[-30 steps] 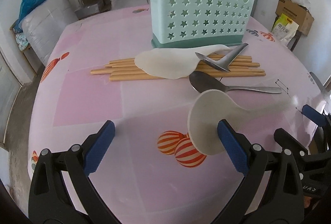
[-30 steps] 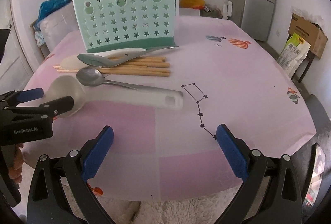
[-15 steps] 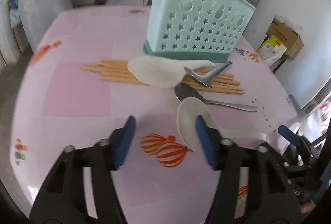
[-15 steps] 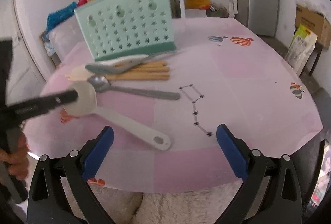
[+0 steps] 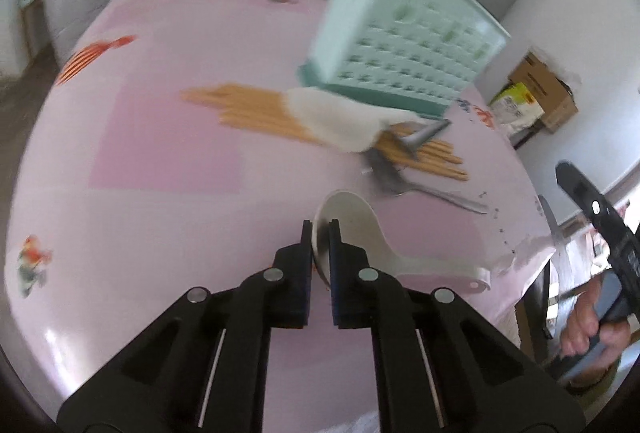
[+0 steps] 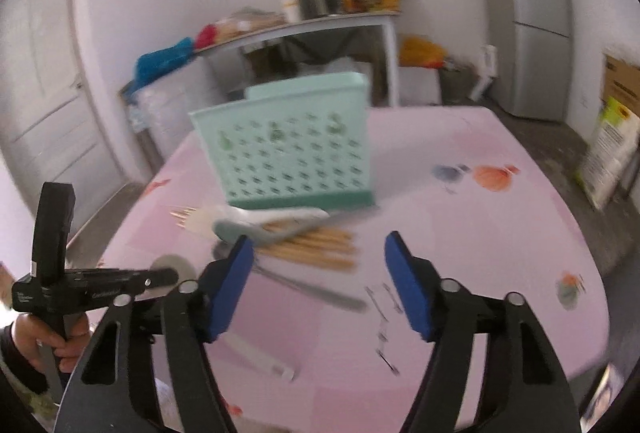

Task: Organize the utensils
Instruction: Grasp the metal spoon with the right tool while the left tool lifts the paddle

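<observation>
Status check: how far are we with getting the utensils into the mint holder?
Nothing looks done: no utensil shows above the mint holder. In hand: the left gripper has just closed on the white rice paddle, pads on its bowl rim. The right gripper has been narrowing, with nothing between its jaws. Left on the table: chopsticks, second white paddle, metal spoons.
</observation>
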